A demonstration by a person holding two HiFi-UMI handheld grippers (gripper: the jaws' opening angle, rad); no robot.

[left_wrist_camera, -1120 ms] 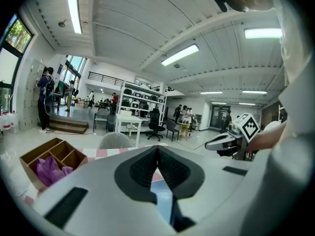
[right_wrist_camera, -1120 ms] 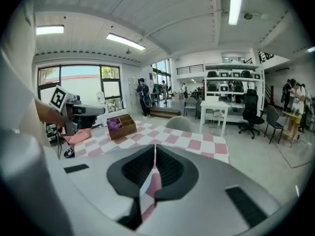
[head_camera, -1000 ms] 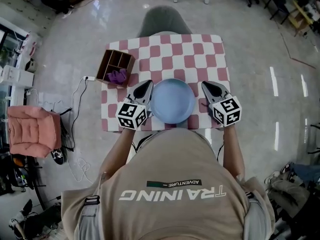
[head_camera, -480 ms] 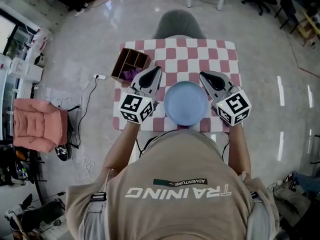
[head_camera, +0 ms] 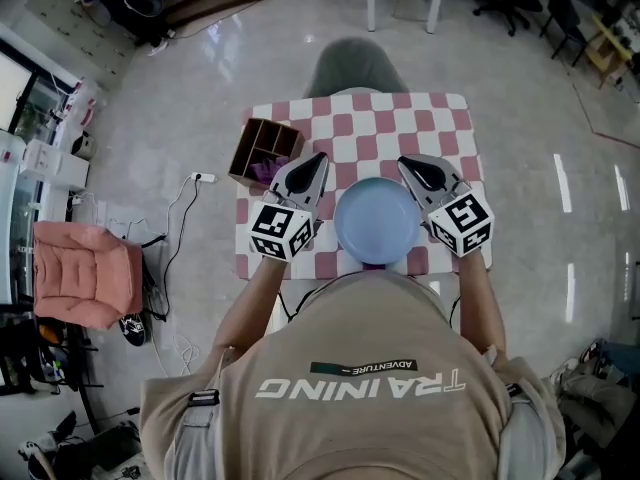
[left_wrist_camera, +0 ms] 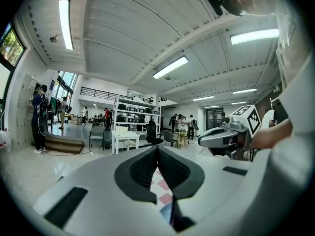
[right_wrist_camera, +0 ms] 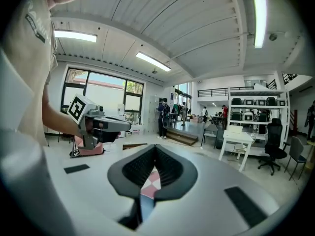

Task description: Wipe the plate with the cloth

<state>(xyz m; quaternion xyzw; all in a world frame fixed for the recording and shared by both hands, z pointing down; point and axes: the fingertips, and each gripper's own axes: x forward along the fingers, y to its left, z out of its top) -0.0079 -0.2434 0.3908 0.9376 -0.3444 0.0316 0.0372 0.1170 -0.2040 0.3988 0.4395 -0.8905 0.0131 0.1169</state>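
Note:
A pale blue plate lies on the pink-and-white checked table, right in front of the person. My left gripper hovers at the plate's left edge and my right gripper at its right edge, both pointing away from the person. In the left gripper view the jaws are shut with nothing between them; in the right gripper view the jaws are shut and empty too. The purple cloth lies in a wooden box at the table's left edge, just beyond the left gripper.
A grey chair stands at the table's far side. On the floor to the left are a pink cushion and a white cable. Shelves, desks and people fill the room beyond.
Both grippers have come up off the table, still on either side of the plate. The head view has shifted and the table now looks smaller and farther.

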